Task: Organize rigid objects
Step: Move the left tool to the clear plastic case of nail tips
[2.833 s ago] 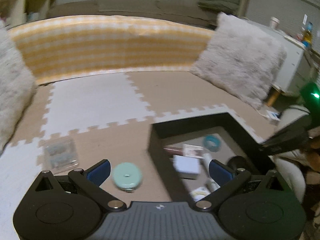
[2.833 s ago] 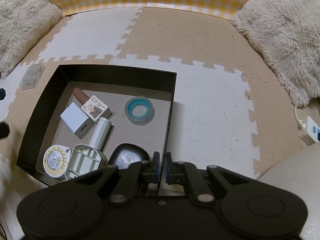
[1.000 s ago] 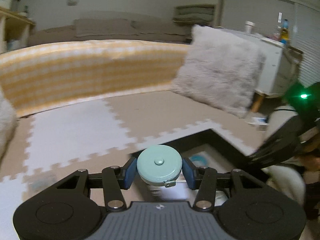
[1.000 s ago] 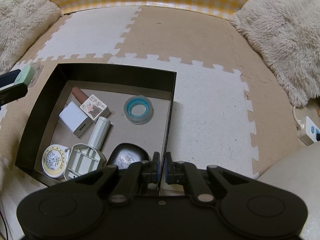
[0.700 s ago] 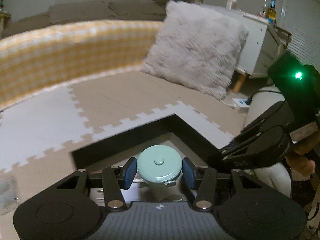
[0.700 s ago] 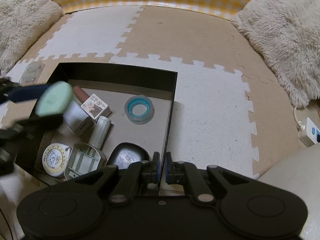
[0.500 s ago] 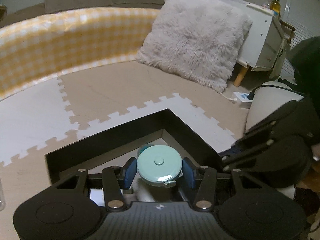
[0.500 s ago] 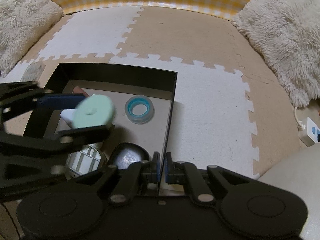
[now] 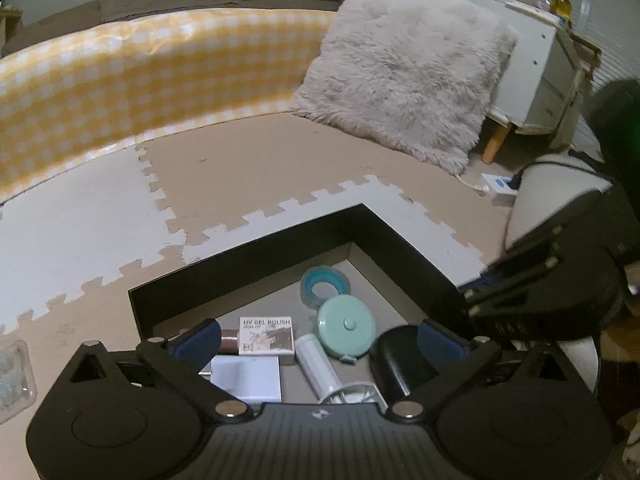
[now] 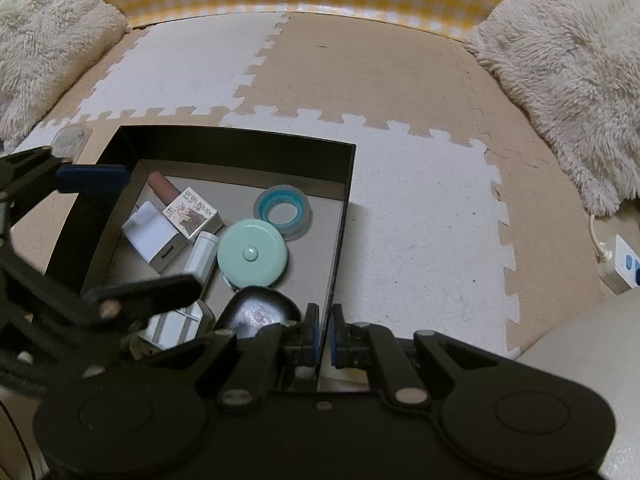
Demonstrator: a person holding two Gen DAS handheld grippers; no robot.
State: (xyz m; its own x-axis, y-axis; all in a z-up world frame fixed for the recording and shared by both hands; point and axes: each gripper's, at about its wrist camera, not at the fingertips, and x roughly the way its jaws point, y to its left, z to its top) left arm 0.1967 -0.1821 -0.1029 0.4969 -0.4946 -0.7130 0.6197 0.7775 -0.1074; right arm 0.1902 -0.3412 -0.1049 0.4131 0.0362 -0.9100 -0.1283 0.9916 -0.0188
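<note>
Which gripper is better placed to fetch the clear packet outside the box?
Left: the left gripper is open and the packet lies on its side; the right gripper is shut on the box.

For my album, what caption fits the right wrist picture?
Mint tape measure dropped in the black box; right gripper pinches its wall.

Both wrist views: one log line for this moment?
left gripper: open | mint tape measure: lying in black box | right gripper: clamped on box wall
</note>
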